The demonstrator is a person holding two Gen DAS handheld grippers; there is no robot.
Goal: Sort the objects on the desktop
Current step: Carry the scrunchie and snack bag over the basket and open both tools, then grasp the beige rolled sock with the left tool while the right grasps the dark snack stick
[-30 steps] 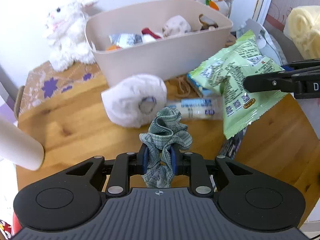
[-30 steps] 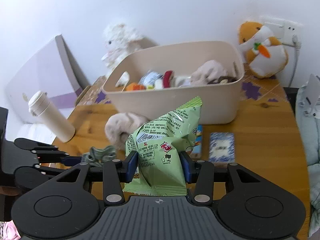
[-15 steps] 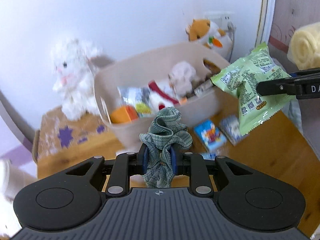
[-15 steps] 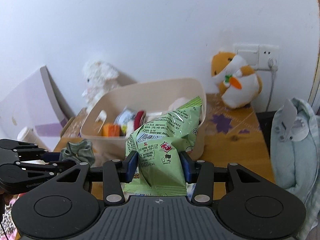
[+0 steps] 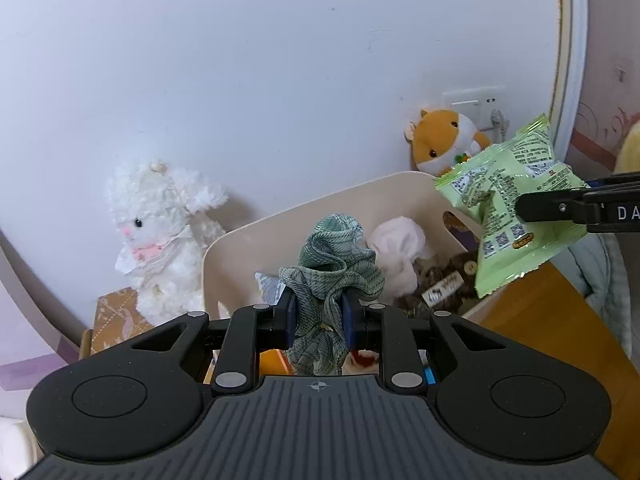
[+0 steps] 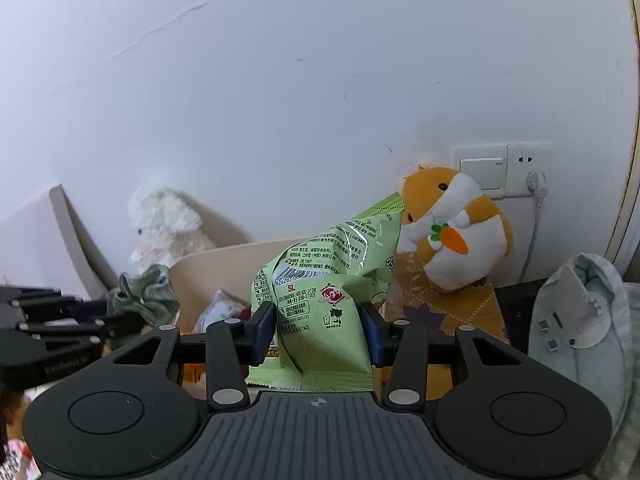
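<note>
My left gripper (image 5: 319, 322) is shut on a green checked scrunchie (image 5: 334, 268), held over the near side of the beige bin (image 5: 248, 236). My right gripper (image 6: 319, 332) is shut on a light green snack bag (image 6: 320, 300), also raised at the bin (image 6: 224, 258). In the left wrist view the snack bag (image 5: 508, 204) hangs over the bin's right end from the right gripper's dark finger (image 5: 560, 208). In the right wrist view the scrunchie (image 6: 146, 290) and the left gripper (image 6: 120, 320) show at the left. Inside the bin lie a pale pink plush (image 5: 396, 248), a brown item (image 5: 444, 284) and packets.
A white plush lamb (image 5: 160, 236) sits left of the bin and an orange hamster plush (image 5: 444, 142) behind its right end, below a wall socket (image 6: 504, 166). A pale blue cloth with a white plastic part (image 6: 576, 312) lies at the right. Wooden tabletop (image 5: 552, 320) shows right of the bin.
Both grippers rose and moved forward from over the table to over the bin, each still holding its object. The white roll and packets on the table dropped out of view.
</note>
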